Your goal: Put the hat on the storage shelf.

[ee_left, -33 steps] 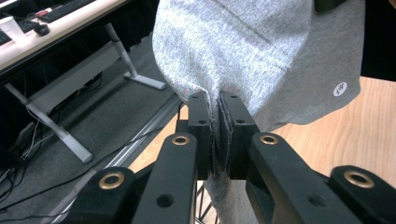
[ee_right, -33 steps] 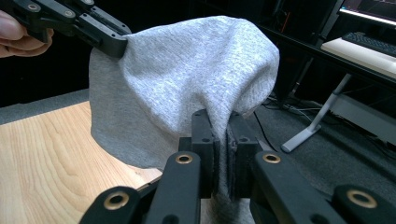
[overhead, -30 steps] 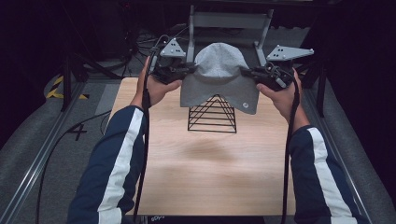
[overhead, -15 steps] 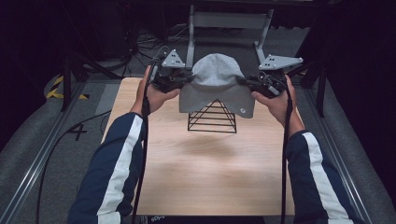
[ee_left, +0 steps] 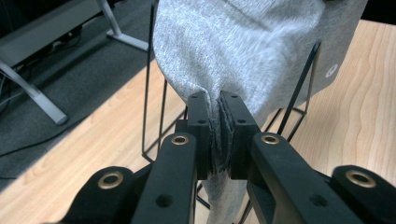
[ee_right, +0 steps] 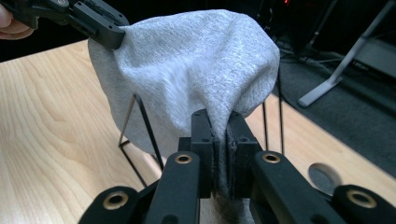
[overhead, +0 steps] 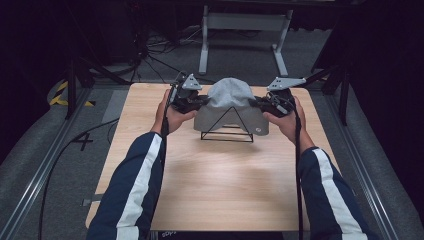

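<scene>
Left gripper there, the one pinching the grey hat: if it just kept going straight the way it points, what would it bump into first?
Probably the grey hat itself, already clamped in the left gripper; just past it, the black wire stand.

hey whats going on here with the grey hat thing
A person is holding a grey knit hat stretched between two handheld grippers, the left gripper and the right gripper, each shut on the hat's edge. The hat is draped over the peak of a black wire stand on the wooden table. The stand's front wires show in front of the fabric, so the hat seems partly over it, not fully seated.
</scene>
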The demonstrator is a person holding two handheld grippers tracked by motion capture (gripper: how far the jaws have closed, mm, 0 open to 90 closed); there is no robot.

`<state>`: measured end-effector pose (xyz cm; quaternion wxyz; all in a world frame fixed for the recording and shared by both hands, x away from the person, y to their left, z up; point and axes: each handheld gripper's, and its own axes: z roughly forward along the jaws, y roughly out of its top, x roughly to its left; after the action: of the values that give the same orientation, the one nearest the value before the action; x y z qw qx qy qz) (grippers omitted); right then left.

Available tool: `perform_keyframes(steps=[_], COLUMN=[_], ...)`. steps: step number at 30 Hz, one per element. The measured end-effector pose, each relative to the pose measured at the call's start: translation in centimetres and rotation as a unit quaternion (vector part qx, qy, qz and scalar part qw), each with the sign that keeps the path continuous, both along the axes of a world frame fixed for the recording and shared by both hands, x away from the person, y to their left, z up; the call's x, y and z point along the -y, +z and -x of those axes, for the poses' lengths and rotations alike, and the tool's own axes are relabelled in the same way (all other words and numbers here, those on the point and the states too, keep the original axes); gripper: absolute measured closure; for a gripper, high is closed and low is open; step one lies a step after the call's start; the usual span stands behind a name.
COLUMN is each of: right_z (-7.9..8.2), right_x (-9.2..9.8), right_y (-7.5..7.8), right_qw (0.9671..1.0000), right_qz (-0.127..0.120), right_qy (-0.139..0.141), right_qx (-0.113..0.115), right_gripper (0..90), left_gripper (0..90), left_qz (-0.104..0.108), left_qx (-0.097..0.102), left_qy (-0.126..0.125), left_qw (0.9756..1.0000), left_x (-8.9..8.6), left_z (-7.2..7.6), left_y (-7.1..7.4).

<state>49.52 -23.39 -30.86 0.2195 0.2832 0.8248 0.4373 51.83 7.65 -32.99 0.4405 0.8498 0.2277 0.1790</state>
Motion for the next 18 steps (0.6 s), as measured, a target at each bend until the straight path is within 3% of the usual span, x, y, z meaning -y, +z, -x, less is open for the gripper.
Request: perform_keyframes(steps=[18], right_z=[-0.6], right_x=[-0.2], right_y=[-5.4], right_qw=[0.9987], right_qz=[0.022], right_qy=[-0.011], right_qx=[-0.044], right_gripper=[84.6], left_gripper=[83.8], left_qz=[-0.013], left_qx=[-0.03], left_qy=[-0.002], left_qw=[0.9995], left_x=[0.8], left_z=[0.0], left_y=[-4.7])
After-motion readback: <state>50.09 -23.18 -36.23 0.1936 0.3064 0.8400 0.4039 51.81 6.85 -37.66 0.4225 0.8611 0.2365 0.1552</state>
